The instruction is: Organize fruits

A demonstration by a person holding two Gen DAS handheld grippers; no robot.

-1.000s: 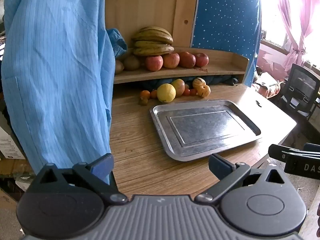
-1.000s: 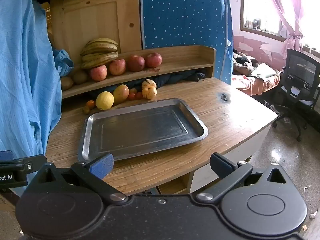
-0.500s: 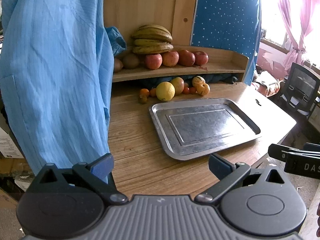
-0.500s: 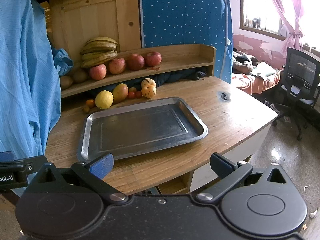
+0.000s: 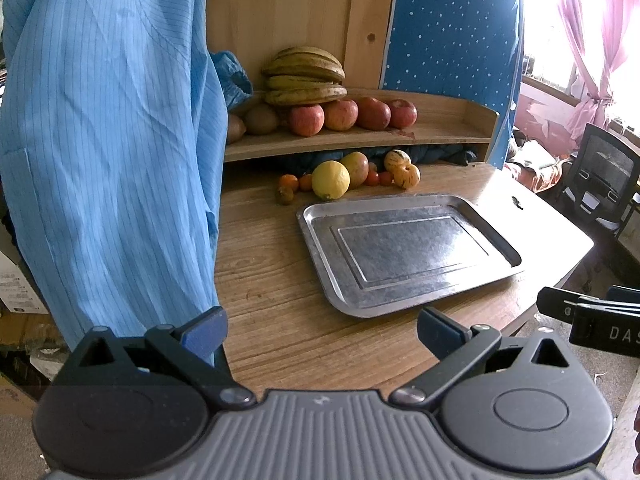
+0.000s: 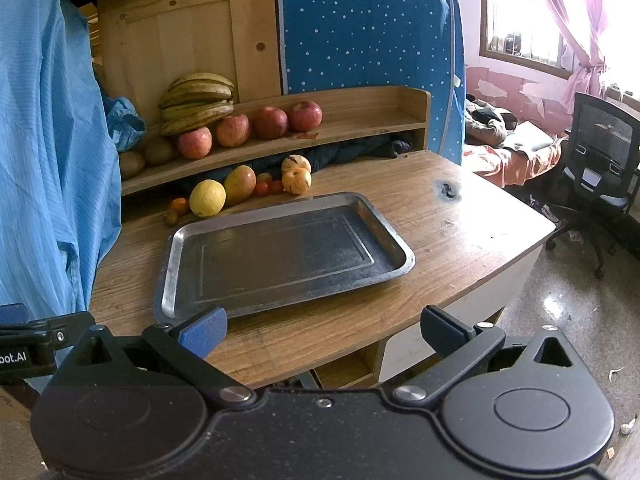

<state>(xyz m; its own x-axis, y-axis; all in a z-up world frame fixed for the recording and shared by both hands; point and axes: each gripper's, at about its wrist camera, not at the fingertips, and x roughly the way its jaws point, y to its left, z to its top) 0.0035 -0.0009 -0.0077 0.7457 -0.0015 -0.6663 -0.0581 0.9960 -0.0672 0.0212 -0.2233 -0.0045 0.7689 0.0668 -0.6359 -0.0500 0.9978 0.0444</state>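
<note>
Wooden table [image 5: 280, 292] under both grippers' wide-spread, empty fingers [image 5: 204, 330].

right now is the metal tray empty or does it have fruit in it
Empty. The metal tray shows only bare metal in both views; the fruits sit on the table behind it.

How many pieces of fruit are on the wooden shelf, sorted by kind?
Red apples: 4
Bananas, one bunch, single fruits too stacked to count: 1
Brown kiwi-like fruits, one partly hidden by the blue garment: 2
Total: 7 items on the shelf, taking the bunch as one.
</note>
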